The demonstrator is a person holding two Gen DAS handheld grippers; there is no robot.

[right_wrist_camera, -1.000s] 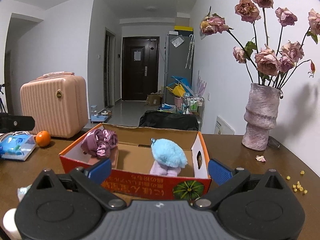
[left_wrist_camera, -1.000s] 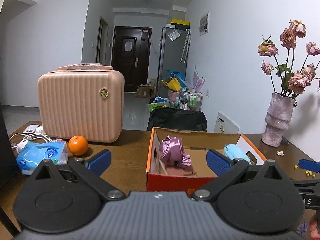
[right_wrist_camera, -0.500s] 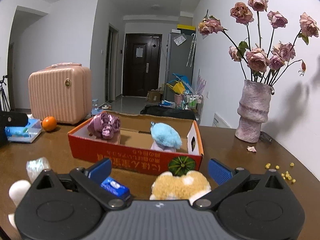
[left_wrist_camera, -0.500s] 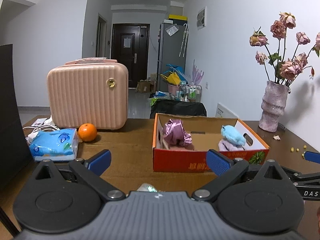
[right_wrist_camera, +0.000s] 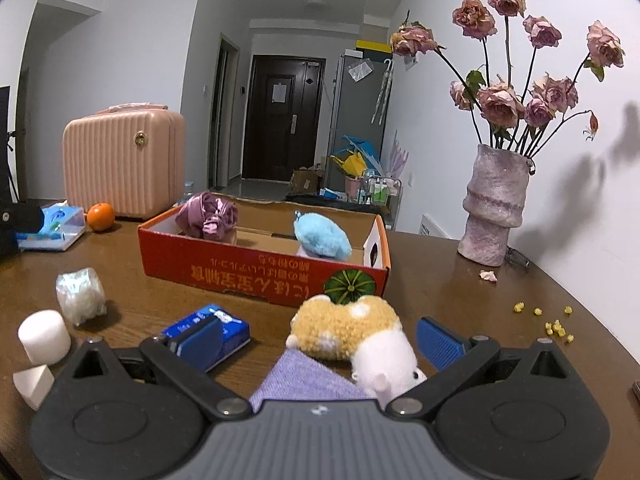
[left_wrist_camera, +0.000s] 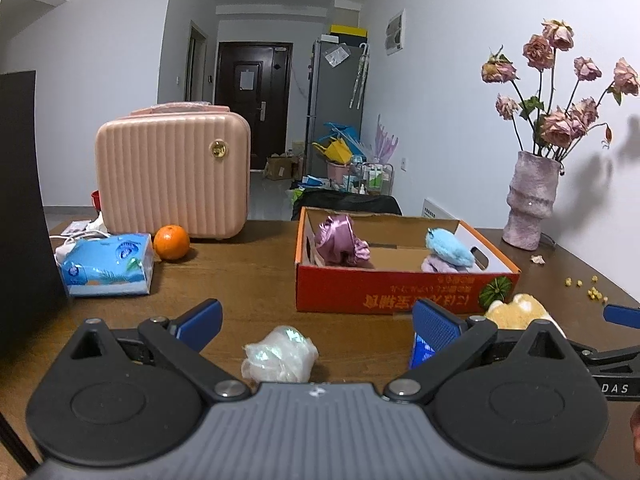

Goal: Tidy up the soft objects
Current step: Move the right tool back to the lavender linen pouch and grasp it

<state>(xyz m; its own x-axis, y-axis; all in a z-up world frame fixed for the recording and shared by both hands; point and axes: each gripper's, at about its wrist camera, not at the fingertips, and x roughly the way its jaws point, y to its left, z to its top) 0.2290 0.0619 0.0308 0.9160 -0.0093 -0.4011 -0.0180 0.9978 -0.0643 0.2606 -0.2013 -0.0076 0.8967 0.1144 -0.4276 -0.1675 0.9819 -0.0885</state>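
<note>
Tan-and-white plush toy lies on the table between the spread fingers of my right gripper, partly on a lilac cloth, untouched. My left gripper is likewise spread wide and empty, a crumpled clear plastic bundle on the table between its fingers. Behind, the orange cardboard box contains a purple satin piece and a blue plush. A blue packet lies just beside the toy.

We look low across the table from both wrists, facing the far door, the left view nearer the tissue pack, the right nearer the vase, sharing the orange box.
</note>
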